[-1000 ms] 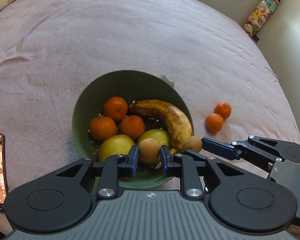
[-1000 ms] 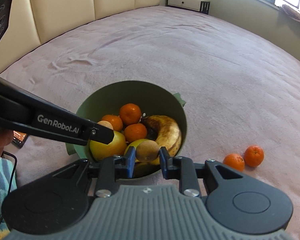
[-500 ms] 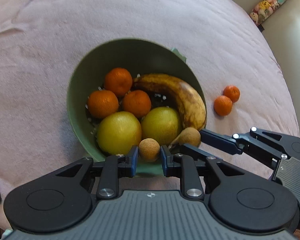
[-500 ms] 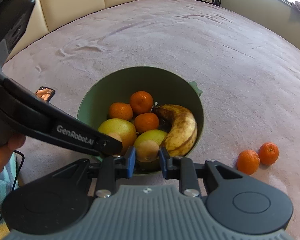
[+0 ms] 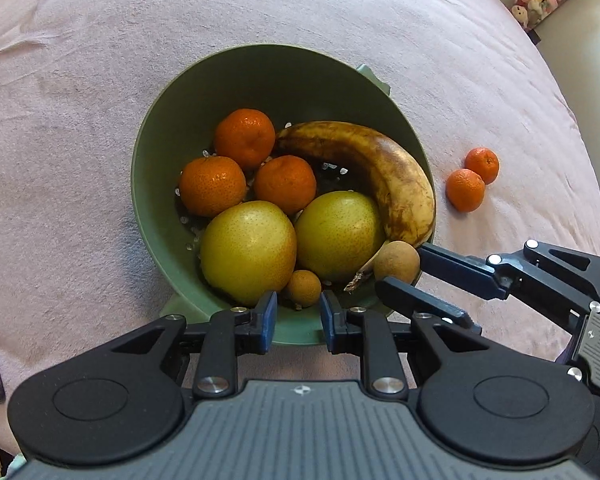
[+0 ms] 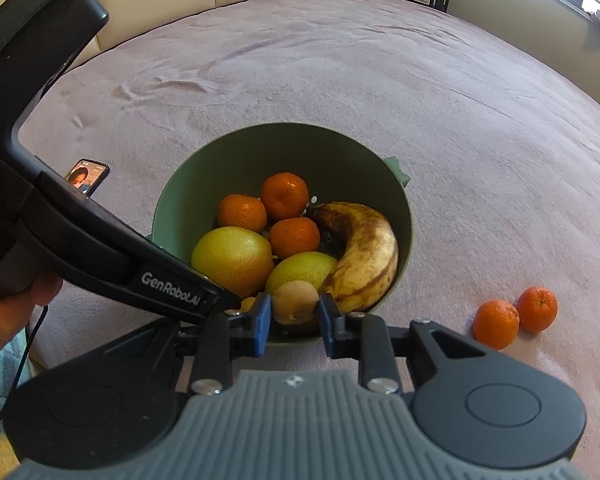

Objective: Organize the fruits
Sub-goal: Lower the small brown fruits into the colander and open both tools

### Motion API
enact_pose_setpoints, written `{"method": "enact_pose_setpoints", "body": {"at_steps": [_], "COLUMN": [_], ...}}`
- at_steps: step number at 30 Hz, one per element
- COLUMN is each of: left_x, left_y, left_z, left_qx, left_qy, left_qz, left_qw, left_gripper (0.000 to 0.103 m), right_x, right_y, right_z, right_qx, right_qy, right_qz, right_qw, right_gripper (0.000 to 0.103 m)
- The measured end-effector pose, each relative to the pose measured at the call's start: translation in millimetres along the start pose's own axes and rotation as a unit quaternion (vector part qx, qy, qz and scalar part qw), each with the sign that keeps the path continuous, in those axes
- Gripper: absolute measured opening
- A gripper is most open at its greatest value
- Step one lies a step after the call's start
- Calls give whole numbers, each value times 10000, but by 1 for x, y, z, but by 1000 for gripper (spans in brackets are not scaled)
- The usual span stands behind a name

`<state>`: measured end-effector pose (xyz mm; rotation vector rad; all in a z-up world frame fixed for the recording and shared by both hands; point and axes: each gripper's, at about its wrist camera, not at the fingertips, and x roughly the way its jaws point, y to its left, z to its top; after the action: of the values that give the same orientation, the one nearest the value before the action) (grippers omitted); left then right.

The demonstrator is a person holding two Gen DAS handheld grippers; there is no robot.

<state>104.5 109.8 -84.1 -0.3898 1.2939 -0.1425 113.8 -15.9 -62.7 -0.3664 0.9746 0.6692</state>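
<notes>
Both grippers low over green bowl [image 5: 152, 184] on bed. Left gripper [image 5: 298, 316] fingers narrow, brown fruit [image 5: 303, 288] just beyond, seemingly released. Right gripper [image 6: 292, 320] clamps second brown fruit [image 6: 294, 302]. Risk: dropped onto pears, rolling over near rim.

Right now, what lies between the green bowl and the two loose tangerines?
Only bare pink blanket lies between the green bowl and the two loose tangerines. Both wrist views show that gap.
</notes>
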Motion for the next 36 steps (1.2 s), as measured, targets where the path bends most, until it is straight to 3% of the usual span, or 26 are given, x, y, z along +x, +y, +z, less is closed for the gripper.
{"method": "enact_pose_setpoints", "body": {"at_steps": [7, 14, 23, 36], "left_x": [-13, -23, -23, -23], "left_y": [-2, 2, 5, 3], "left_z": [1, 2, 3, 2], "left_qx": [11, -102, -105, -25], "left_qy": [-186, -476, -541, -494], "left_qz": [-60, 237, 369, 373], "left_qw": [9998, 9985, 9978, 9981], "left_gripper": [31, 33, 33, 33], "right_x": [-4, -3, 14, 18], "right_y": [-1, -1, 3, 6], "right_z": [1, 3, 2, 1], "right_qx": [53, 266, 506, 503], "right_qy": [-83, -97, 64, 70], "right_qz": [34, 327, 669, 657], "right_qw": [9999, 9991, 9965, 9965], "right_gripper": [23, 23, 23, 24]}}
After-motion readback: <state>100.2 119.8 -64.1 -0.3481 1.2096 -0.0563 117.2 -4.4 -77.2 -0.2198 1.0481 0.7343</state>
